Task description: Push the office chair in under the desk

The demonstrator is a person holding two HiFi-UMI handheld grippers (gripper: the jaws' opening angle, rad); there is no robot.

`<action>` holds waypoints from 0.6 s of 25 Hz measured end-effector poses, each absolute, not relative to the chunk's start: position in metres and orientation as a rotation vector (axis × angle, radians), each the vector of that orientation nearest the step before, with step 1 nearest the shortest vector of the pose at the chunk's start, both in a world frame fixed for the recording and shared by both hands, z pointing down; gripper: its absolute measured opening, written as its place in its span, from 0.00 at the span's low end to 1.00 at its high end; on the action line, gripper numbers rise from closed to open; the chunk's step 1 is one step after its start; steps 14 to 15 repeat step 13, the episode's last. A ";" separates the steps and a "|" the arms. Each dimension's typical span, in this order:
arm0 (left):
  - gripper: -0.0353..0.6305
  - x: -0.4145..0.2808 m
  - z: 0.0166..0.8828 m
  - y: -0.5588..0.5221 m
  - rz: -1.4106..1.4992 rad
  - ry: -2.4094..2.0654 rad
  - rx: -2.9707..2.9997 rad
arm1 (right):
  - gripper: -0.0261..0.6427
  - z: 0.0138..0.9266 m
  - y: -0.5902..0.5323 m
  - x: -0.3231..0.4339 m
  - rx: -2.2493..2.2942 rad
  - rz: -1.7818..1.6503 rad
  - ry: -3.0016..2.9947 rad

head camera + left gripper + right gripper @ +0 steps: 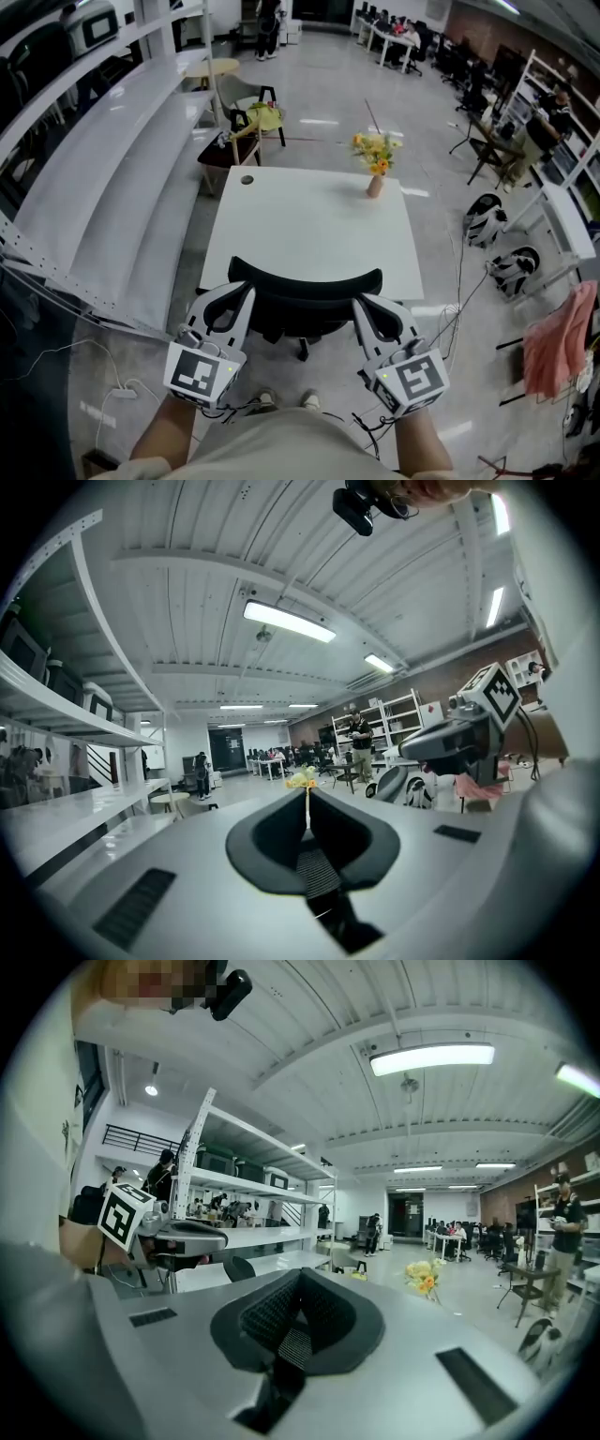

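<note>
Left gripper [242,294] and right gripper [364,306] first: both pinched together on nothing, pads closed up in each gripper view, only ceiling and room beyond. Tipped up and forward, one at each end of the backrest [305,278], touching it or just shy of it, hard to call from above.

Now the big picture. White desk [309,225] dead ahead, near edge running left to right, square across the line of push. Carries a small vase of yellow flowers [375,161] toward the far right and a round cable hole [247,180] at the far left, both well clear of the near edge.

Then the office chair [300,317], black, parked between the person and the desk, centred on that near edge. Faces the desk, backrest toward the tongs, curved top rail lying left to right, parallel to the desk edge. Looks partly tucked already, seat hidden beneath backrest and desktop, one castor [302,353] peeking out below.

So: straight ahead, away from the body. Neither side nearer, evenly matched on the two ends of the rail. Calls for equal pressure from both, probably, or else swings the chair off line and skews it against the desk edge
</note>
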State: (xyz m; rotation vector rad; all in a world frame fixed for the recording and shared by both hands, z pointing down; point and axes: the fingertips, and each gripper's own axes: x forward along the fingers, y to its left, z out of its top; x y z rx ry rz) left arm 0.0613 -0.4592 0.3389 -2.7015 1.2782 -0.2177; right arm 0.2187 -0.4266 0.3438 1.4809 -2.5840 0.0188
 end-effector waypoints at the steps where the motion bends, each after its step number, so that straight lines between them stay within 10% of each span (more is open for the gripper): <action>1: 0.08 0.063 0.338 -0.459 -0.218 1.278 -2.708 | 0.05 0.343 -0.427 0.219 1.482 0.019 -2.584; 15: 0.08 0.070 0.329 -0.454 -0.210 1.264 -2.701 | 0.05 0.334 -0.424 0.219 1.480 0.001 -2.592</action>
